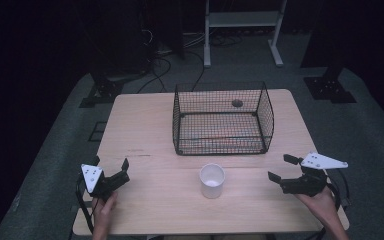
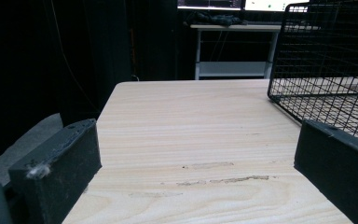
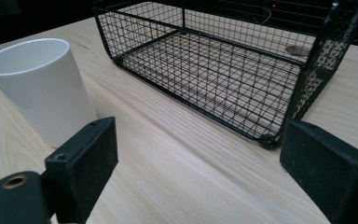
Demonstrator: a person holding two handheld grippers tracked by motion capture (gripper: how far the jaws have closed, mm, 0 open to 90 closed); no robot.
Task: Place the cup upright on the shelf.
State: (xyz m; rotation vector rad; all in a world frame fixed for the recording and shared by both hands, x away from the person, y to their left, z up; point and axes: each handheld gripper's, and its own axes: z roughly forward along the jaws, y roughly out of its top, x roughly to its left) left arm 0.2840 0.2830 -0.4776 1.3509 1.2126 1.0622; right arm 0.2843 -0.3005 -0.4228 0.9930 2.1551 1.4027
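Wooden table [image 1: 145, 135]: one wire basket [image 1: 223, 119], seemingly empty; one white cup [image 1: 212, 180]; two grippers, jaws apart.

- A light wooden table [image 1: 145, 125] with faint scuff marks on its top.
- A black wire-mesh basket [image 1: 223, 119], open-topped, standing on the far middle of the table.
- A white cylindrical cup [image 1: 212, 180], upright, near the basket's front.
- A white metal shelf frame [image 1: 243, 21] stands behind the table.

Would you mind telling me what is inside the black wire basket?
The black wire basket holds nothing; the light wooden table shows through its mesh floor. No part of its inside is covered.
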